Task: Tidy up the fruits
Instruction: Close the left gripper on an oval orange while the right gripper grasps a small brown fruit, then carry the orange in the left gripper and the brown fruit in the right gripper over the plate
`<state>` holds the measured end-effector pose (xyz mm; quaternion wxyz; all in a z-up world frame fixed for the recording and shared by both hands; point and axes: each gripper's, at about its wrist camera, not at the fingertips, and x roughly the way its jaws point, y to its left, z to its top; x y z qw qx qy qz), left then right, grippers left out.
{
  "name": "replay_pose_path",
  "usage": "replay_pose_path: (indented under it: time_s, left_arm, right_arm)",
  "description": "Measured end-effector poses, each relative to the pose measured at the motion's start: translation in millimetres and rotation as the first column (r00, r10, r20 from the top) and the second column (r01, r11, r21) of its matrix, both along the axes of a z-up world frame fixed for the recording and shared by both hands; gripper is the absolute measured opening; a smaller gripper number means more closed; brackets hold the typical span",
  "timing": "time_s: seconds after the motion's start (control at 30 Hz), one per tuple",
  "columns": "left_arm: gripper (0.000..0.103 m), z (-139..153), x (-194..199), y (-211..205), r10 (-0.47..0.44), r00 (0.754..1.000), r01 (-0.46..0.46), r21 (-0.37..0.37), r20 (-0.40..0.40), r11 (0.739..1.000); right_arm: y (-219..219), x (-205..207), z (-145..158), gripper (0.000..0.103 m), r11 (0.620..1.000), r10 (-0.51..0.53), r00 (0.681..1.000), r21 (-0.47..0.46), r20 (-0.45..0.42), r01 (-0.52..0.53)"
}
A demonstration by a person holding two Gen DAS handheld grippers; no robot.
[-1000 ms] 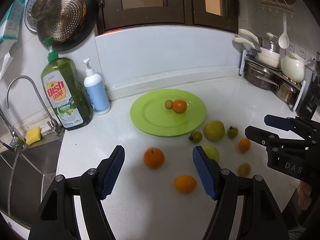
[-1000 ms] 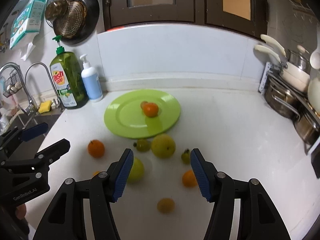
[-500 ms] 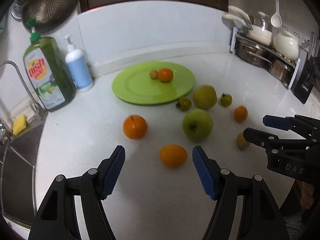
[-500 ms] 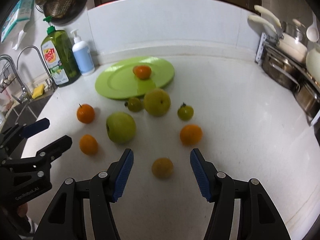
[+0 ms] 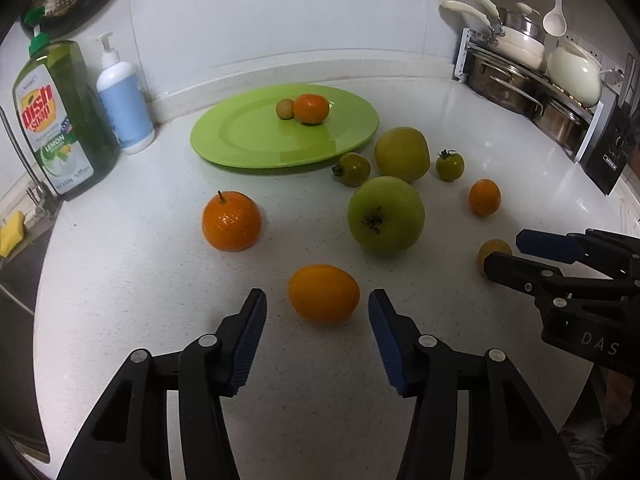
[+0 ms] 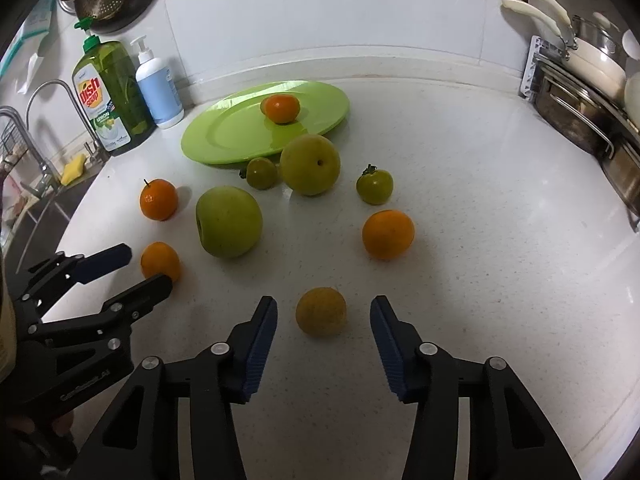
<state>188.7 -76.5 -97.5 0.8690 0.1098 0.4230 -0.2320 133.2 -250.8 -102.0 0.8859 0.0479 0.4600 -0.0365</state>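
Fruit is mostly unsorted: only a tangerine (image 5: 311,109) and a small brownish fruit (image 5: 285,109) sit on the far green plate (image 5: 240,140). Nine pieces remain on the table (image 5: 140,280). Left gripper (image 5: 318,312), jaws just narrowing, straddles a near orange (image 5: 323,293) untouched; right gripper (image 6: 323,320) likewise brackets a yellowish fruit (image 6: 321,311).

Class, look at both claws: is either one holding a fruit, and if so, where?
Neither. The left claw straddles an orange, the right claw a yellowish fruit; jaws closing, pads clear.
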Motion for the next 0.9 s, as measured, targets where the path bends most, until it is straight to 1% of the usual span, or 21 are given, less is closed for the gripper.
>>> replay_pose_path:
  time_s: [0.1,0.2,0.23,0.43,0.7,0.9]
  left_arm:
    - [0.049,-2,3,-3,0.000,1.000,0.000,0.000,-0.004,1.000]
    - [0.043,-6,6,-3,0.002,0.999,-0.002,-0.010,-0.035,1.000]
    - [0.042,-6,7,-3,0.006,0.999,-0.006,-0.013,-0.041,1.000]
    - [0.038,-9,9,-2,0.011,0.999,-0.011,-0.012,-0.044,1.000]
    - [0.038,-5,6,-2,0.008,0.999,-0.009,-0.008,-0.031,1.000]
    - [0.038,6,0,-1,0.006,1.000,-0.006,-0.012,-0.005,1.000]
  right_arm:
    - [0,2,-2,0.042,1.000,0.007,1.000,0.009,-0.008,-0.007]
    - [1,4,-3,0.039,1.000,0.013,1.000,0.010,-0.012,-0.013]
    - [1,4,-4,0.038,1.000,0.015,1.000,0.009,-0.013,-0.015]
    - [3,8,-9,0.030,1.000,0.017,0.999,0.012,-0.033,-0.017]
    - [5,6,-8,0.030,1.000,0.023,0.999,0.007,-0.029,-0.023]
    - [6,4,-2,0.030,0.999,0.036,0.999,0.006,-0.008,-0.036]
